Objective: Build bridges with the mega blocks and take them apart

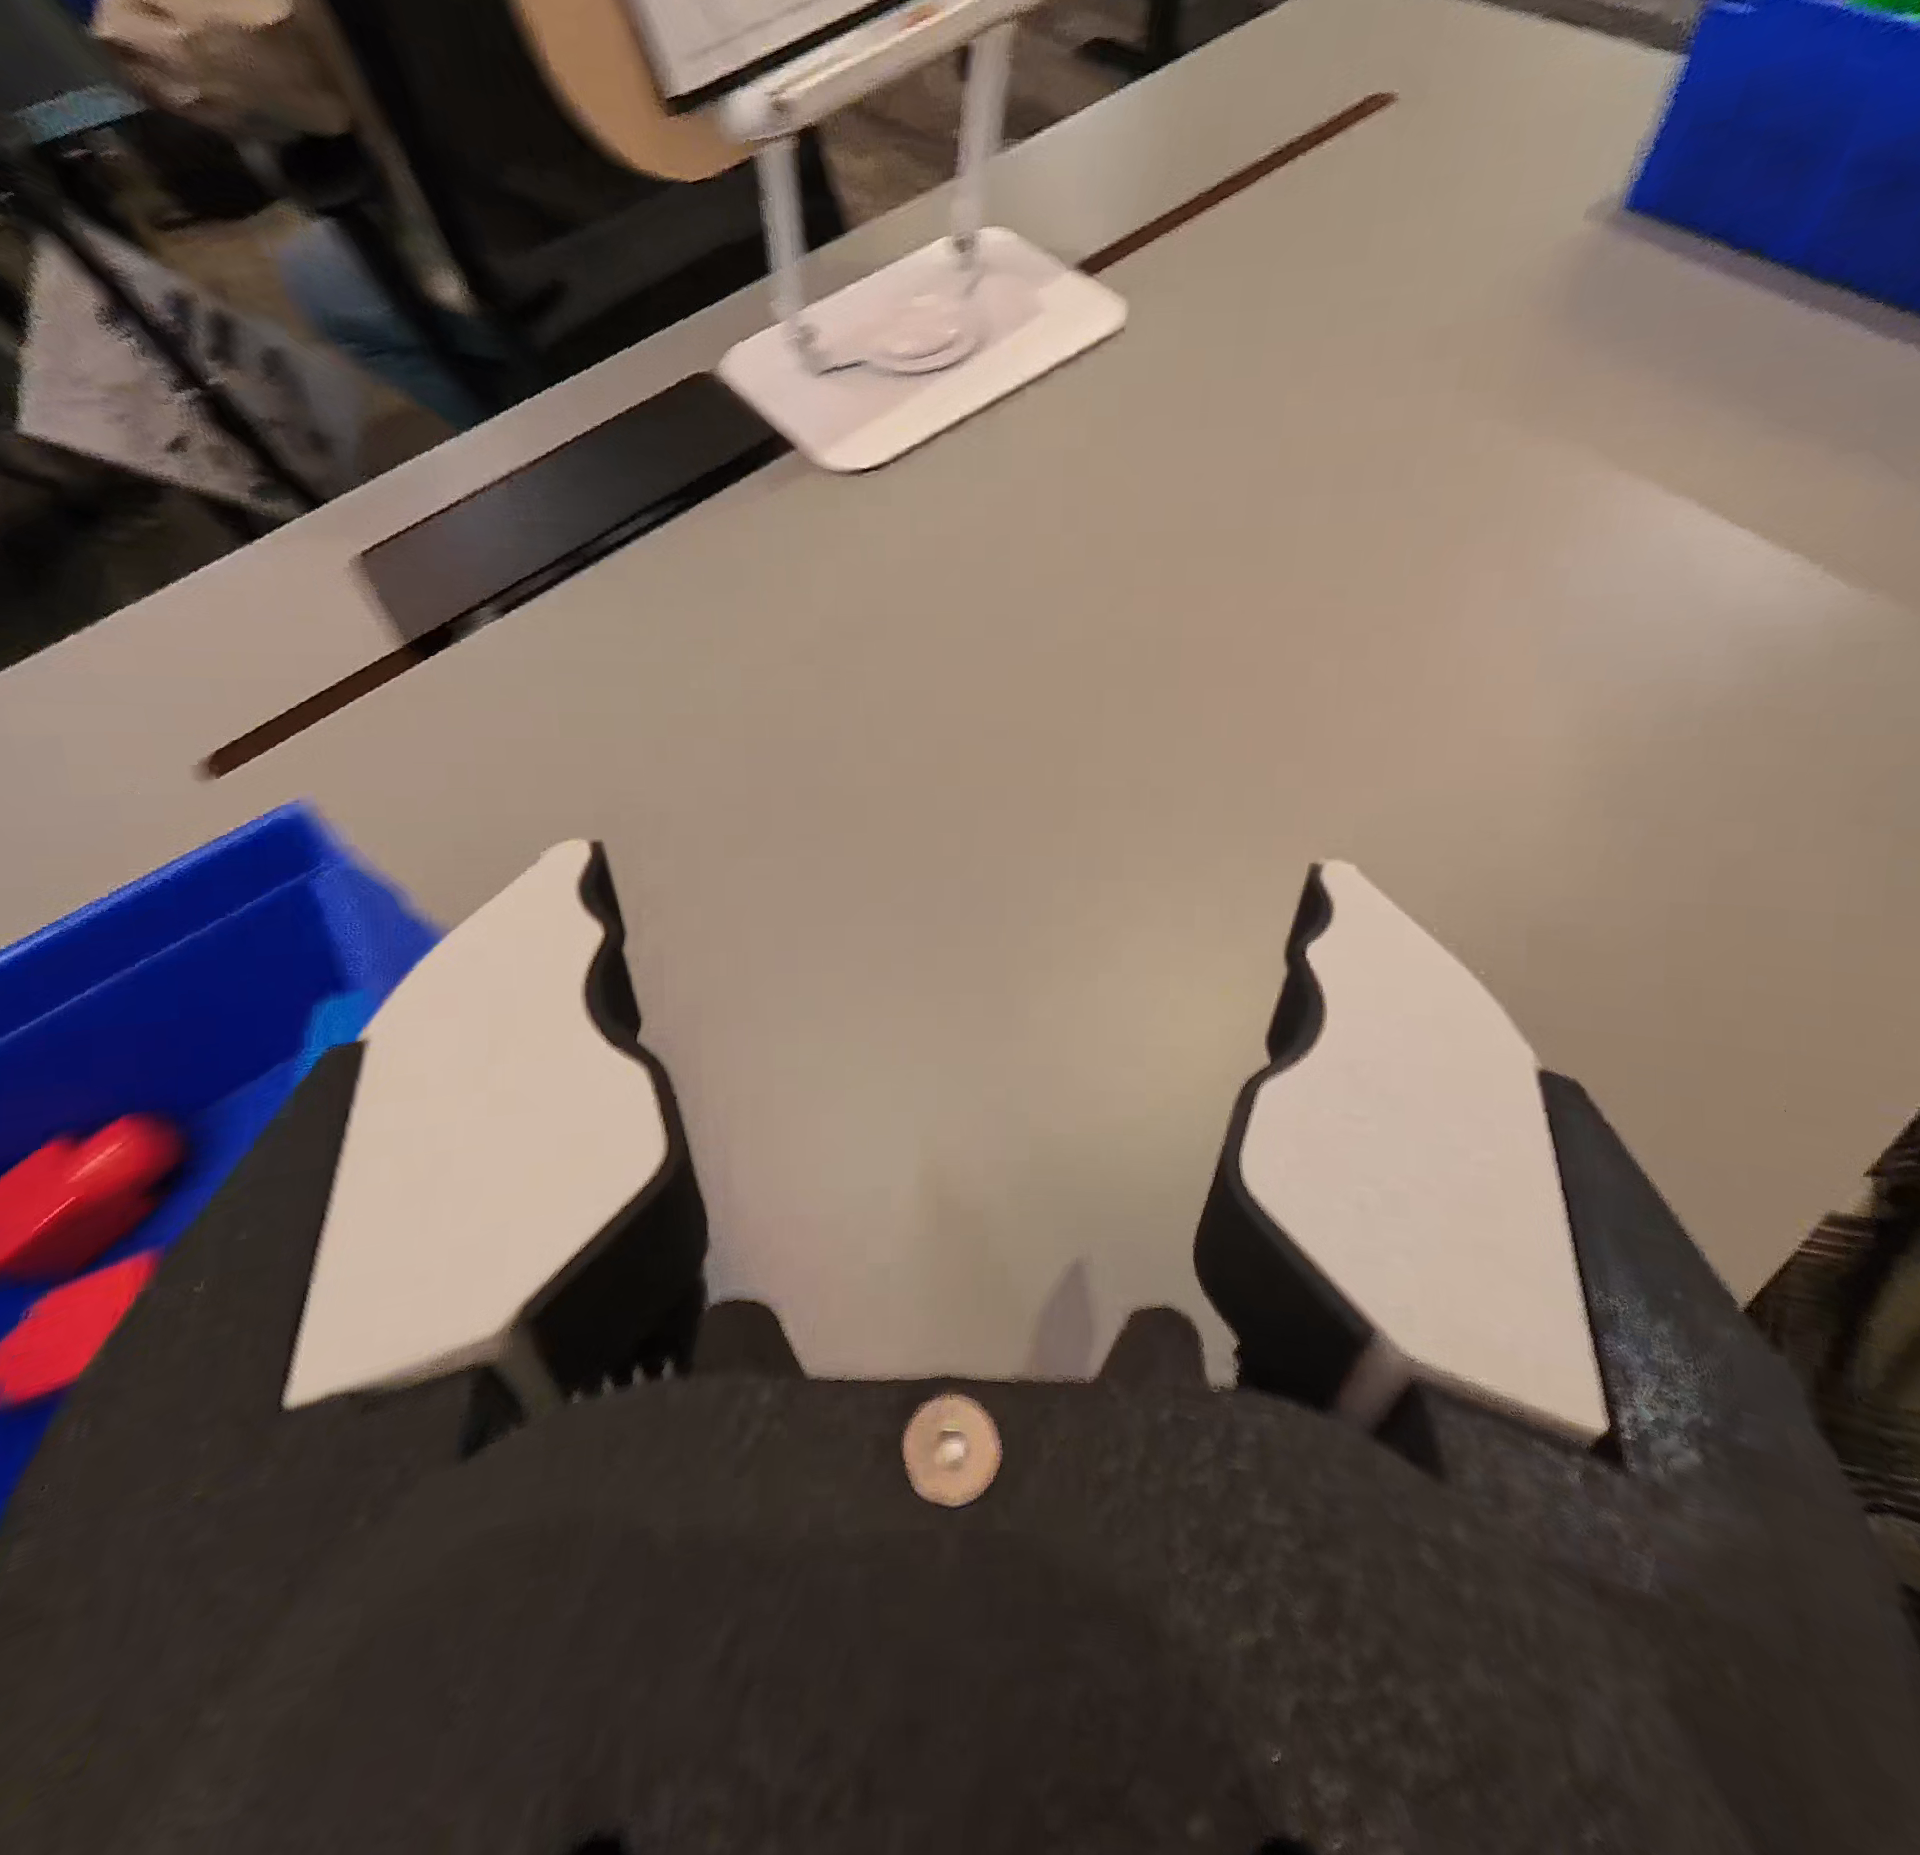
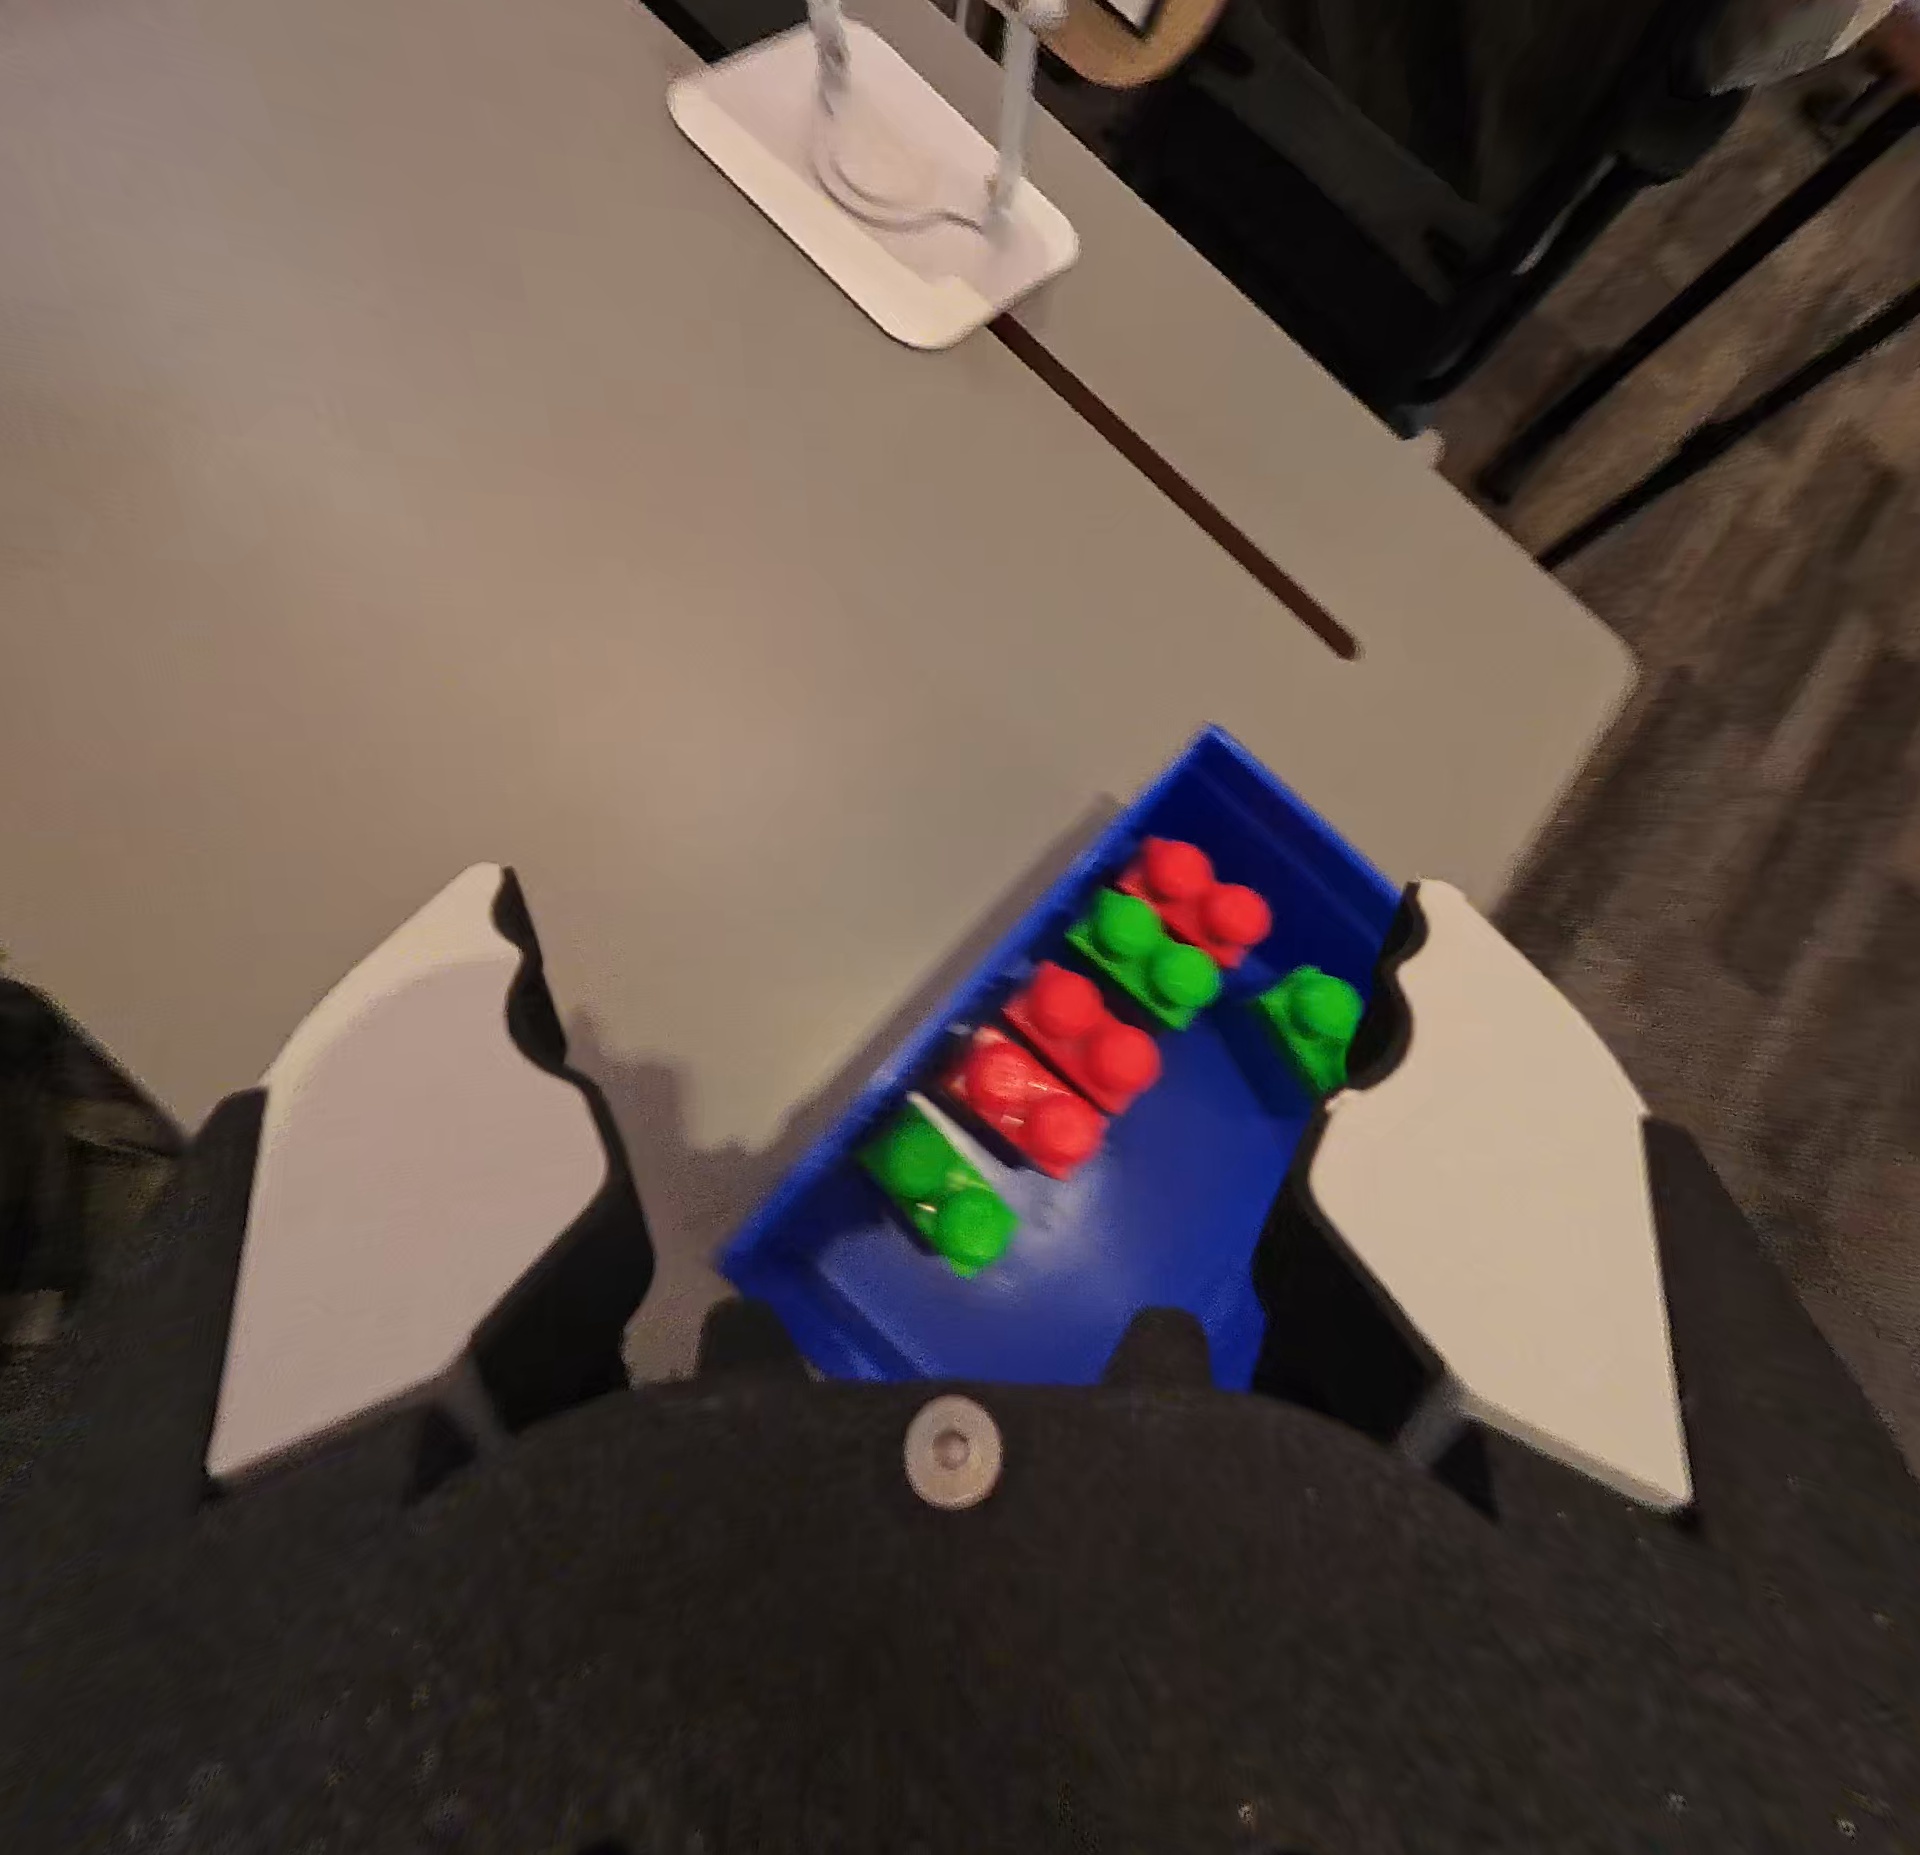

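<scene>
No bridge is seen on the grey bench point(image 1: 1039, 662), so the step in hand is judged to be the fetching of a first block. The right gripper point(image 2: 956, 896) is held above a blue bin point(image 2: 1174, 1244) near the bench's right edge, its fingers point(image 2: 416, 1161) spread wide and nothing gripped between them. The left gripper point(image 1: 956, 855) is likewise released and empty, held over bare bench, with a second blue bin point(image 1: 156, 974) just beside its left finger; red blocks point(image 1: 88, 1182) are glimpsed inside that one.

The mega blocks in the right-hand bin are two-stud pieces: three red blocks point(image 2: 1081, 1036) and two green blocks point(image 2: 1143, 958) are ranged in a row along one wall, studs up, and a further green block point(image 2: 1309, 1026) lies apart near the right finger (partly hidden by it). Both views are blurred by motion.

The next move is judged to call for a descent into the bin and a closing across one block's flat sides.
</scene>
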